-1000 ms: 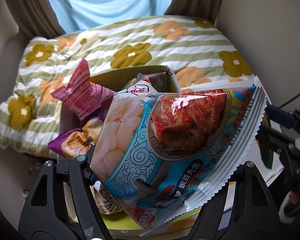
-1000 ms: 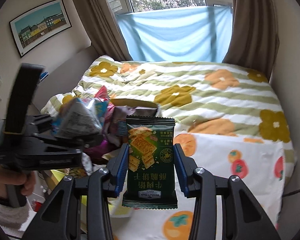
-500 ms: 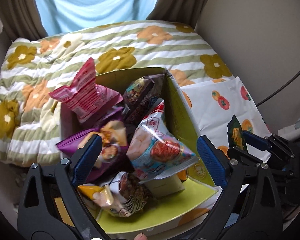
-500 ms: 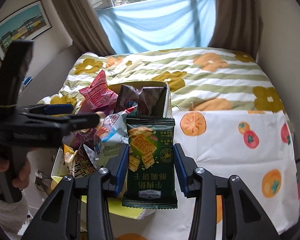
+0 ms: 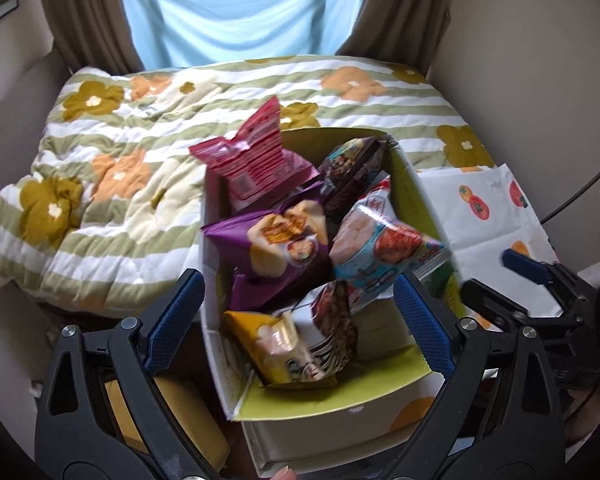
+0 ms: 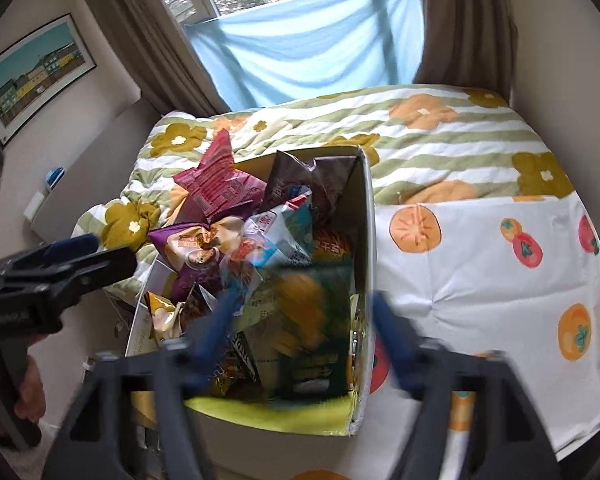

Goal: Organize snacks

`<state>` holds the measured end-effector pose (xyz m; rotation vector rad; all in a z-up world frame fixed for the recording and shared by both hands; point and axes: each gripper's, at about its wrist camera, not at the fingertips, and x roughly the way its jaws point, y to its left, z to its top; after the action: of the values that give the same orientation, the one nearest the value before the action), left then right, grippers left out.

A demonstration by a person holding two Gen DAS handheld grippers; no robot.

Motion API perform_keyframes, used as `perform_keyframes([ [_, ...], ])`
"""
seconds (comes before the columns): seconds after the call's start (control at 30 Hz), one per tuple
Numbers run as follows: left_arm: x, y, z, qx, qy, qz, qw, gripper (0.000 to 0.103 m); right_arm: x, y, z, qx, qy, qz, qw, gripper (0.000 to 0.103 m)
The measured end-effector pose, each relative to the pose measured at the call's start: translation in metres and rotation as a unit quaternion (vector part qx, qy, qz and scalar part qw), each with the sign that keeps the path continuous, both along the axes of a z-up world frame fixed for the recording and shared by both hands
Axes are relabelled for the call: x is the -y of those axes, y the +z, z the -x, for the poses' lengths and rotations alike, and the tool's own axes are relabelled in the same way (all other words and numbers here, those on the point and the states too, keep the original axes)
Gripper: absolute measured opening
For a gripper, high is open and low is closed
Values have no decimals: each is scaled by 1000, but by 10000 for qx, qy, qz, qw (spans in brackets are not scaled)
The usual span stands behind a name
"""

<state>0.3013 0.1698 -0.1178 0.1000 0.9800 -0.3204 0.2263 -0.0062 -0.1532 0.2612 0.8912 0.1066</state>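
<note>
Box: a cardboard box (image 5: 410, 192) with a yellow-green inside stands on the bed; it is the landmark, and it is full of snack bags.
Left gripper: the left gripper (image 5: 296, 316) tilts down over the near end of the box. Its blue-padded fingers (image 5: 172, 316) are spread wide, one on each side of the box's near part, and nothing is between the pads.
Left hand: a hand (image 6: 18, 392) holds the handle of this gripper, at the left of the box in the right wrist view.
Right gripper: the right gripper (image 6: 300, 332) also tilts down, above the near right corner of the box. It is blurred; its jaws are opening and the pads do not press on anything.
Green cracker packet: the green cracker packet (image 6: 304, 320) is blurred, between the opening fingers, inside the near right part of the box. I cannot tell if it already rests on something.
Other snacks: a pink bag (image 5: 252, 160) stands up at the far left of the box, a purple bag (image 5: 276, 240) lies in the middle, a blue shrimp chip bag (image 5: 380, 248) leans beside it to the right.
Bed cover: a striped flower quilt (image 5: 112, 184) lies left of and behind the box.
</note>
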Motion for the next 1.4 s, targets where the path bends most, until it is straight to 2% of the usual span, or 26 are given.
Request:
perform_keyframes([
  [0.03, -3, -2, 2, 6, 42, -21, 10000, 95, 0, -1, 5, 21, -68, 24, 10000, 96],
  [0.23, -15, -15, 19, -86, 147, 77, 9998, 95, -2, -5, 30, -139, -232, 361, 9990, 96],
  [0.43, -9, 8, 50, 168, 281, 90, 9994, 95, -3, 13, 55, 60, -122, 484, 9987, 96],
  [0.67, 14, 59, 117, 921, 676, 344, 9929, 95, 15, 76, 97, 882, 49, 951, 9915, 96],
  [0.73, 22, 67, 138, 1116, 794, 391, 9898, 100, 23, 93, 112, 1078, 57, 1145, 9875, 96],
  [0.8, 33, 76, 163, 1402, 950, 360, 9849, 103, 34, 106, 127, 1222, 31, 1298, 9840, 96],
  [0.9, 49, 84, 194, 1764, 1023, 247, 9787, 103, 47, 119, 150, 1387, -76, 1451, 9796, 102],
  [1.1, 67, 84, 238, 2067, 1123, 238, 9716, 103, 73, 120, 186, 1499, -380, 1478, 9769, 102],
  [1.4, 86, 77, 260, 2143, 1069, 75, 9709, 103, 92, 110, 213, 1461, -653, 1512, 9755, 102],
])
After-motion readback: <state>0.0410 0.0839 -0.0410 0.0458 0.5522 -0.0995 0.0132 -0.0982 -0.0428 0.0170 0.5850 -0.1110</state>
